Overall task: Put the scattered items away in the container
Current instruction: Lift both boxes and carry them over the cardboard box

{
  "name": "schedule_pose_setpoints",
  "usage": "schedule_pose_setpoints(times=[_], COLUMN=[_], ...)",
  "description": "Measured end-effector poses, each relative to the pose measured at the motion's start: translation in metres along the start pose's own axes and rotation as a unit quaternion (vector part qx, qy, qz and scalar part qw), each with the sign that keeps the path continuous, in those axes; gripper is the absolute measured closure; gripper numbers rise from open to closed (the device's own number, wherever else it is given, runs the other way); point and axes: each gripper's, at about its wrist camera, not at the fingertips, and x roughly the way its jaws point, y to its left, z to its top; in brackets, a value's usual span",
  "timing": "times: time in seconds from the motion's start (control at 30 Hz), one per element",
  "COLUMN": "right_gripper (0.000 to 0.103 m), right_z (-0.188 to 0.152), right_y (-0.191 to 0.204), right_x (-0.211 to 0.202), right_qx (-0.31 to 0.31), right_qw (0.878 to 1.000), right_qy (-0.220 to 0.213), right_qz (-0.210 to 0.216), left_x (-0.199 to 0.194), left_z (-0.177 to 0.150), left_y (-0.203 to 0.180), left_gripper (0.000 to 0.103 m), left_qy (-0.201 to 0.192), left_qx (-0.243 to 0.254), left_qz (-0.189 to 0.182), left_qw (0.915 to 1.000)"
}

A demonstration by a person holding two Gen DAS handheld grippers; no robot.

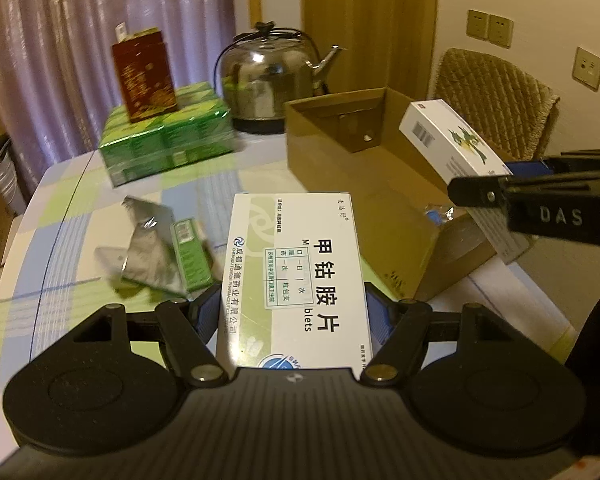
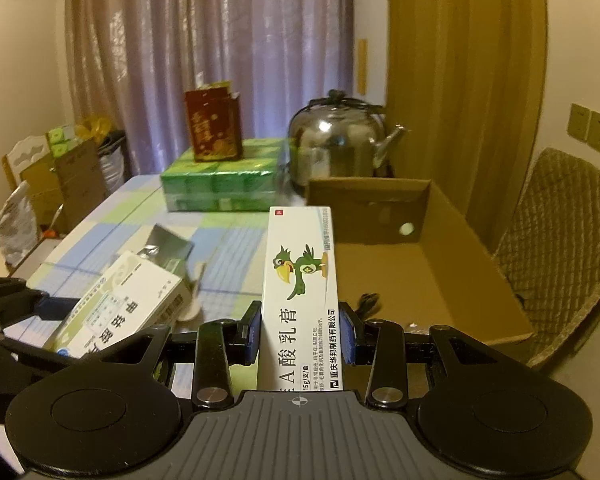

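left gripper [image 1: 294, 314]: held level above the table, fingers clamped on both long sides of the white tablet box [image 1: 296, 276]; box points forward, lifted off the tablecloth, just left of the cardboard box.
right gripper [image 2: 300, 330]: also raised, fingers closed on the ointment carton [image 2: 300, 296] with the green bird print; carton sticks straight ahead, its far end near the container's near-left corner.
cross view: from the left wrist the right gripper [image 1: 540, 204] comes in from the right, carton [image 1: 456, 144] tilted over the container's open top. From the right wrist the left gripper [image 2: 28, 304] shows low left with the tablet box [image 2: 120, 304] slanted.
cardboard box [image 1: 340, 160]: open, on the table's right side; inside mostly bare, a small dark item on its floor, too small to tell.
still on table: small green box [image 1: 190, 254] and a silver foil pack [image 1: 148, 240], touching, left of the tablet box.
behind: green wrapped pack [image 1: 168, 140] with a red tin [image 1: 144, 76] on top; steel kettle [image 1: 272, 80] beside it, just behind the container.
table [image 1: 60, 220]: checked blue-green cloth.
chair [image 2: 560, 248]: quilted, right of the container.
in the way: nothing between either carton and the container's opening.
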Motion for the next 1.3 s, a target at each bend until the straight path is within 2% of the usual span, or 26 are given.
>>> schedule_pose_setpoints(times=[0.37,0.57,0.77,0.97,1.3], right_gripper=[0.068,0.067,0.067,0.067,0.067], right_z=[0.022,0.023,0.016,0.014,0.012], right_y=[-0.062,-0.1,-0.121,-0.133,-0.141], right_x=[0.01,0.025,0.046,0.068,0.093], right_qx=[0.023,0.038,0.045,0.049,0.049], right_qw=[0.999,0.998,0.997,0.997,0.996], right_qy=[-0.014,0.003,0.024,0.039,0.055], right_qz=[-0.038,-0.058,-0.056,-0.051,-0.046], left_x=[0.023,0.046,0.075,0.103,0.13], left_z=[0.044,0.073,0.093,0.101,0.099], left_y=[-0.037,-0.06,-0.079,-0.091,-0.086], left_gripper=[0.036,0.036,0.036,0.036,0.036], left_qy=[-0.022,-0.032,-0.025,-0.015,0.005], left_qx=[0.012,0.01,0.0,-0.001,-0.017], left_qz=[-0.037,-0.064,-0.08,-0.081,-0.078], left_qw=[0.999,0.9974,0.9965,0.9966,0.9968])
